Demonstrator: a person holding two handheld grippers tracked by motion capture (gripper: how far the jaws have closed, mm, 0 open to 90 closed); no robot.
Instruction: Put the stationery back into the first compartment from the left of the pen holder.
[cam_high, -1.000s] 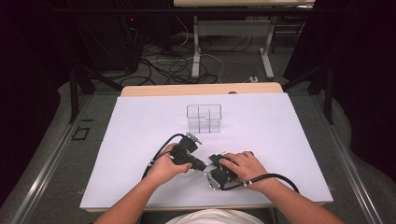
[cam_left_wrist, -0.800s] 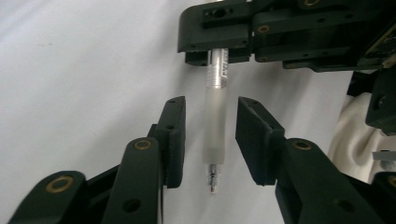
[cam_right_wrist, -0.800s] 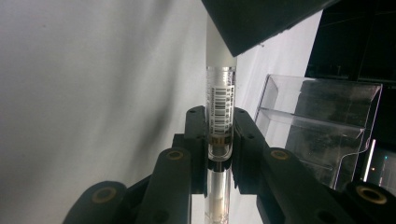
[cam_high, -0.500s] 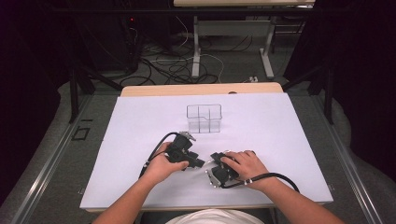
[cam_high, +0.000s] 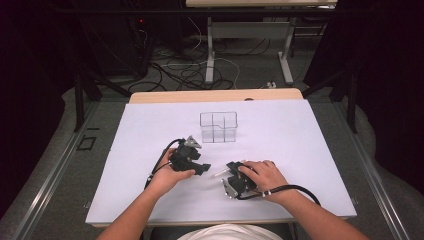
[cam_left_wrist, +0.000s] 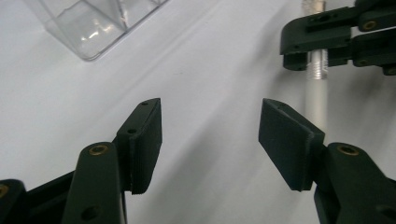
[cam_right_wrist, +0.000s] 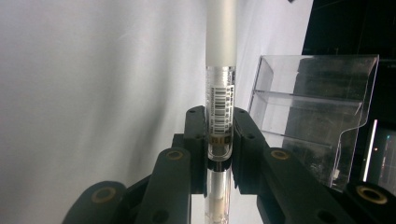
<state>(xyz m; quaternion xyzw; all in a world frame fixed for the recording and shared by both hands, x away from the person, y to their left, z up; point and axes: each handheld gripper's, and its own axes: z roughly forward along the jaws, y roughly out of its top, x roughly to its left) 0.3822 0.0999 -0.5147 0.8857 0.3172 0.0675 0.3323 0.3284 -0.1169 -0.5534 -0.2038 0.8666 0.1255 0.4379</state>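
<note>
A pen with a frosted cap and a clear barrel lies level over the white table sheet, and my right gripper is shut on its barrel. From above, the pen pokes left out of my right gripper. My left gripper sits just left of the pen tip. In the left gripper view its jaws have just been opening and stand apart with nothing between them. The pen lies beyond the right pad.
A clear plastic organiser box with compartments stands upright on the sheet, behind both hands. The same organiser box stands close to the right of the pen, and is seen again ahead of the left gripper. Cables trail from both grippers.
My left gripper has drawn back to the left, away from the pen and the right gripper, and its jaws have opened. The right hand and the pen have stayed put.
</note>
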